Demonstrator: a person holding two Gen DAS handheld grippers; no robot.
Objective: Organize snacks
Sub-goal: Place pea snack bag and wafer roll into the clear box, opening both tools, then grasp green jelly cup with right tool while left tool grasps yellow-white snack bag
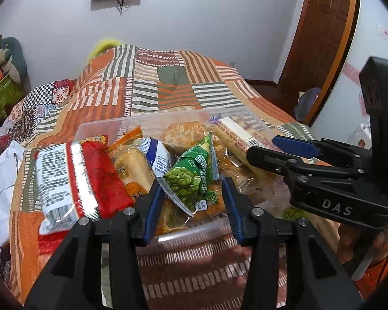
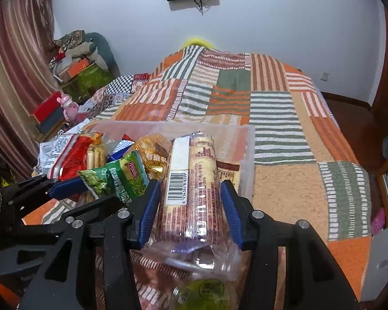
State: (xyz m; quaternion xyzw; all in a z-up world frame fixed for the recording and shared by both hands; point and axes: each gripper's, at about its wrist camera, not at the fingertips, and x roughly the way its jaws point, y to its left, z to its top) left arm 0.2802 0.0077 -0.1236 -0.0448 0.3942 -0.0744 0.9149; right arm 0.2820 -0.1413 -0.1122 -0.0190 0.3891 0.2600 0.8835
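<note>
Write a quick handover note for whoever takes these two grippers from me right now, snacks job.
Left gripper: jaws apart, straddling the green pea packet; pads do not look pressed on it.
Right gripper: jaws apart around the long cracker sleeve; its pads look clear of it too.
Both packs lie in the clear plastic bin on the bed's patchwork quilt, with the red packet and other snacks piled in.
Done: many snacks are in the bin.
Left: the pile is untidy and the red packet hangs over the bin's left edge; straighten it.
</note>
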